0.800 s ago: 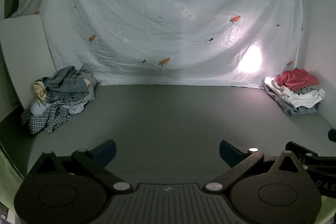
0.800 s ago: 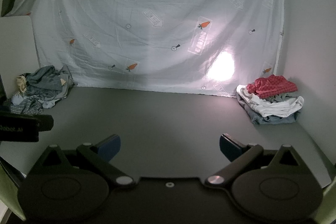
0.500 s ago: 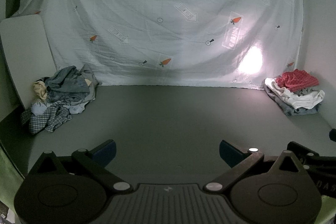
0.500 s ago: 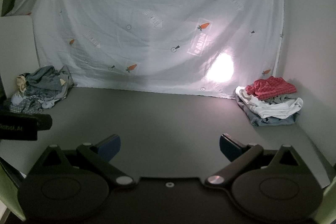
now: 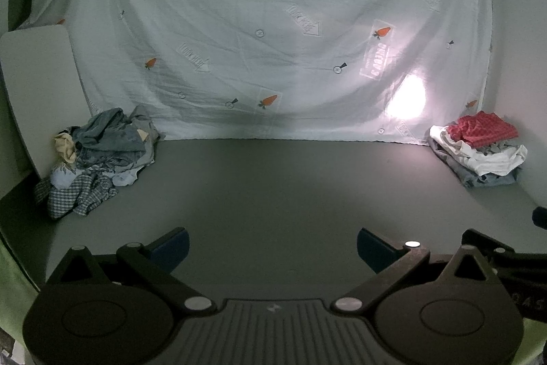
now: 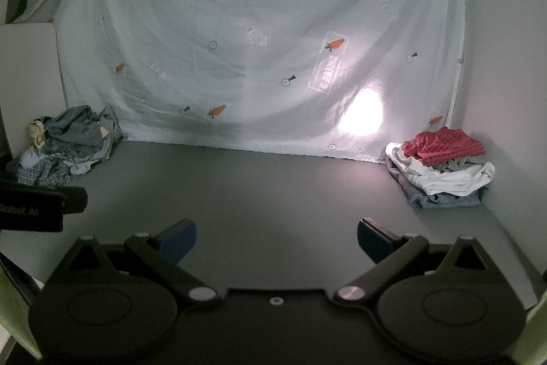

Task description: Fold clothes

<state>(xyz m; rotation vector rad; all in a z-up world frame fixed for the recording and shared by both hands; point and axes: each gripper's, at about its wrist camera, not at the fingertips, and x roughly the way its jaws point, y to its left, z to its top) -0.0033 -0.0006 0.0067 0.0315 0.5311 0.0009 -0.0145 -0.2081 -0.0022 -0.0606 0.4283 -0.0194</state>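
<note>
A rumpled heap of clothes (image 5: 99, 156) sits at the table's (image 5: 273, 187) far left (blues, checks). The left tool (image 5: 272, 245) and right tool (image 6: 277, 240) gape wide, empty. A stacked pile (image 6: 441, 171) lies far right.

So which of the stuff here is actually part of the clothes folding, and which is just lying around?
Part of the job:
- crumpled clothes pile at the back left
- stacked clothes pile at the back right, red checked piece on top
- grey table they lie on
- left gripper and right gripper, both open and empty

Just there:
- carrot-print sheet hung behind
- white board leaning at the left
</note>
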